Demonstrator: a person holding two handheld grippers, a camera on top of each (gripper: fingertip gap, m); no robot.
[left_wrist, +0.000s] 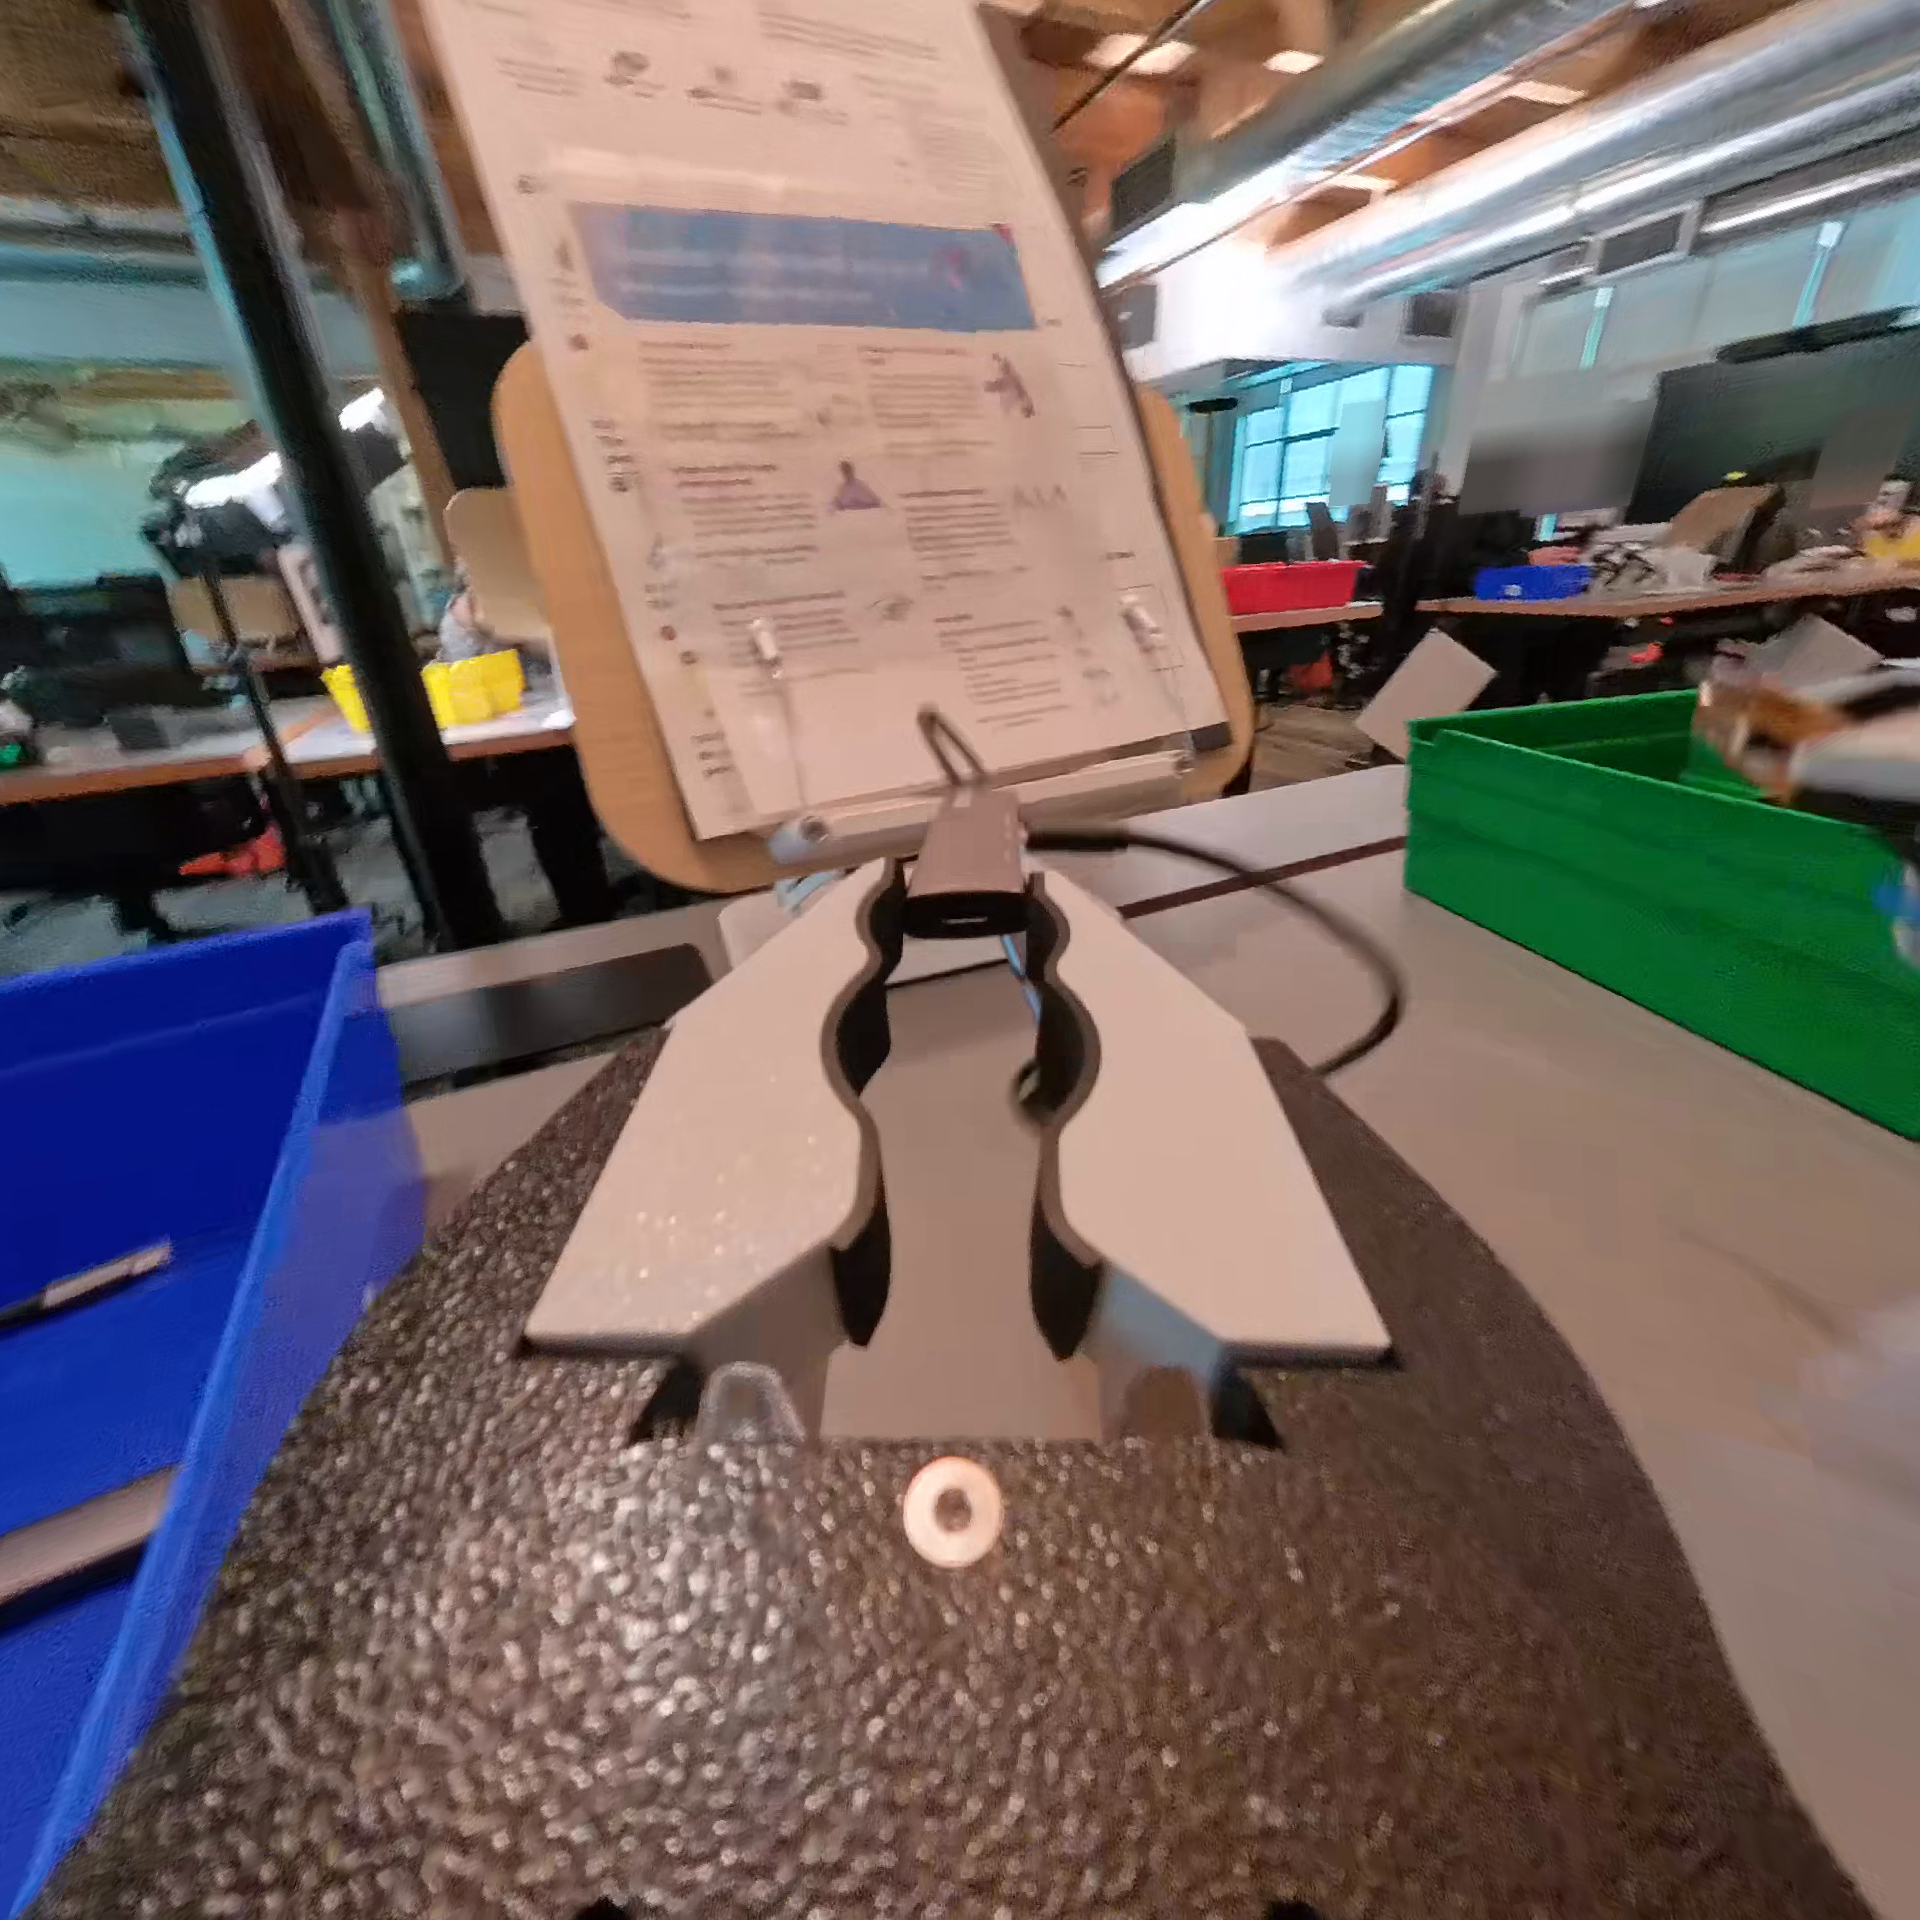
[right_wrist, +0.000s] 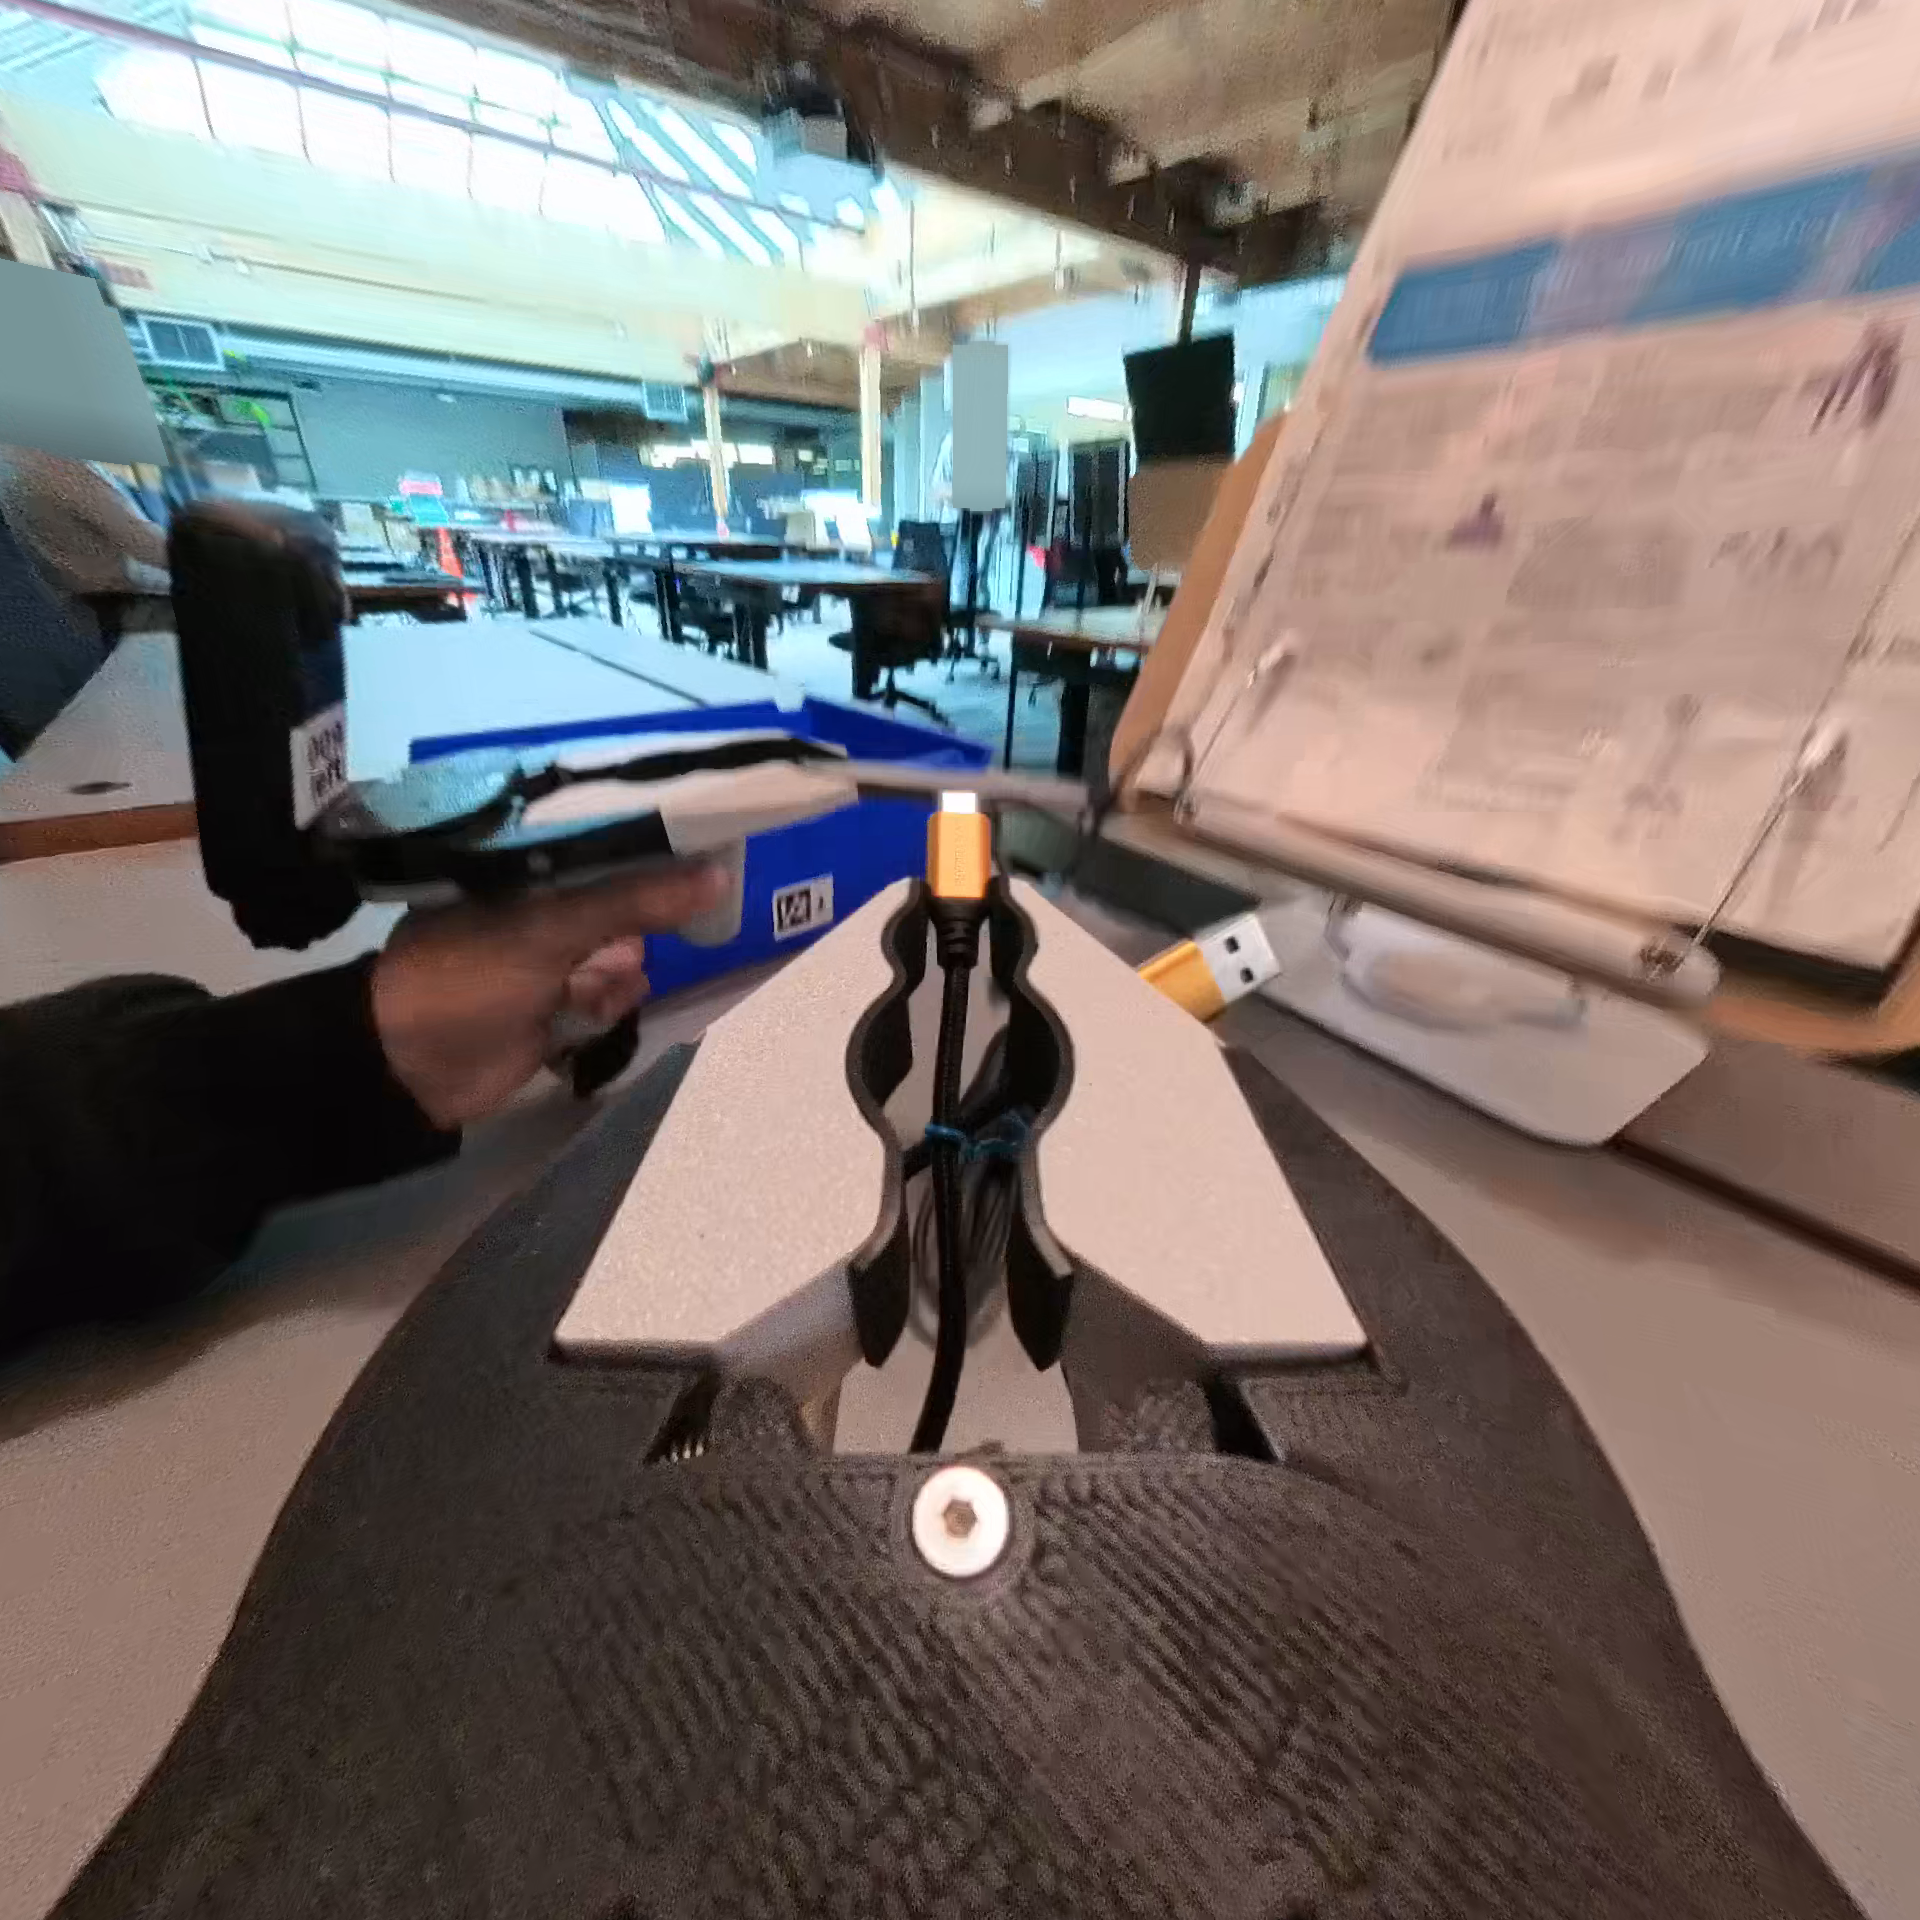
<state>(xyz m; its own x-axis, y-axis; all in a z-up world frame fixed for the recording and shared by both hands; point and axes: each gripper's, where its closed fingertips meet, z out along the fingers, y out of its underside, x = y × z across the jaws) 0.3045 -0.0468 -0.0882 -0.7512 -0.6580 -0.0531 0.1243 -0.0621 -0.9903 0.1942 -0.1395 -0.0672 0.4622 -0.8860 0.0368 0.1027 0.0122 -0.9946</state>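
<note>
Left gripper (left_wrist: 964, 896): clenched on a small grey metal adapter block (left_wrist: 966, 857) at its fingertips; blue plastic bin (left_wrist: 197, 1143) to its left, green plastic bin (left_wrist: 1621, 883) to its right, wooden document stand (left_wrist: 582, 665) ahead.

Right gripper (right_wrist: 961, 914): clenched on a black braided cable with an orange metal plug (right_wrist: 958, 854); the plug protrudes beyond its tips, and the cable's second orange connector (right_wrist: 1210, 966) lies just right.

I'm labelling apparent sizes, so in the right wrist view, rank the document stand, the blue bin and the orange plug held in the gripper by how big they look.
1. document stand, largest in the frame, though it stands close to the camera.
2. blue bin, farther off and partly hidden.
3. orange plug, smallest, clamped at the tips of the right gripper.
</note>
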